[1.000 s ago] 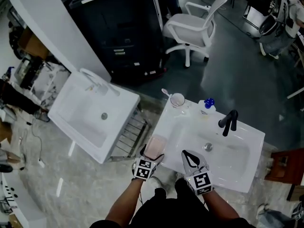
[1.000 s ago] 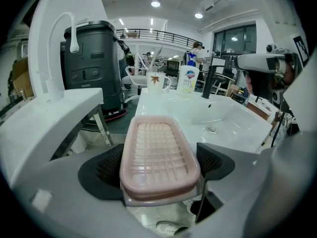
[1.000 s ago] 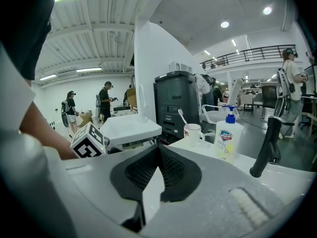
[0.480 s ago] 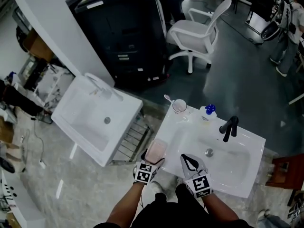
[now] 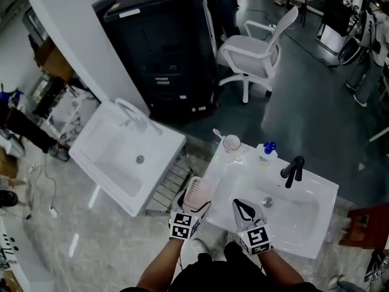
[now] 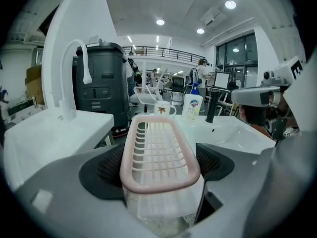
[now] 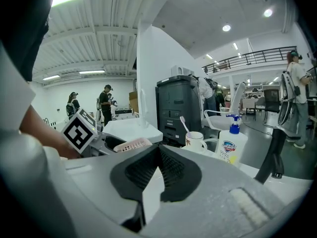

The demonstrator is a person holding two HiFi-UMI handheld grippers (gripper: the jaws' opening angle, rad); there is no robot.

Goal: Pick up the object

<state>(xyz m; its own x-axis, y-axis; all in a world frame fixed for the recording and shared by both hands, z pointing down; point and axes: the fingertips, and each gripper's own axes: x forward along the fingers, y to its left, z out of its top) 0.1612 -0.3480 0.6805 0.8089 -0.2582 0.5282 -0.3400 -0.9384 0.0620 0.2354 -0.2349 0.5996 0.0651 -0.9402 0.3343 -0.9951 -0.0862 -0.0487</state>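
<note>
The object is a pink slatted soap dish [image 5: 196, 191], held off the left rim of the white sink [image 5: 304, 231]. My left gripper [image 5: 194, 203] is shut on it, one pad against each long side. In the left gripper view the soap dish [image 6: 159, 148] fills the middle and points away from me between the dark pads [image 6: 103, 168]. My right gripper [image 5: 245, 207] hovers over the sink's near edge, shut and empty. In the right gripper view its jaws [image 7: 157, 151] meet at the tips, and the soap dish [image 7: 132, 144] shows beyond them on the left.
At the back of the sink stand a black faucet [image 5: 293, 170], a soap pump bottle [image 5: 265, 151] and a mug with a toothbrush [image 5: 231, 143]. A second white sink [image 5: 109, 175] and a wire rack [image 5: 171, 181] lie to the left. A black cabinet [image 5: 164, 47] and an office chair [image 5: 255, 50] stand behind.
The soap dish has come up off the sink's left rim in the left gripper and now tilts, showing its slats. The right gripper has barely moved.
</note>
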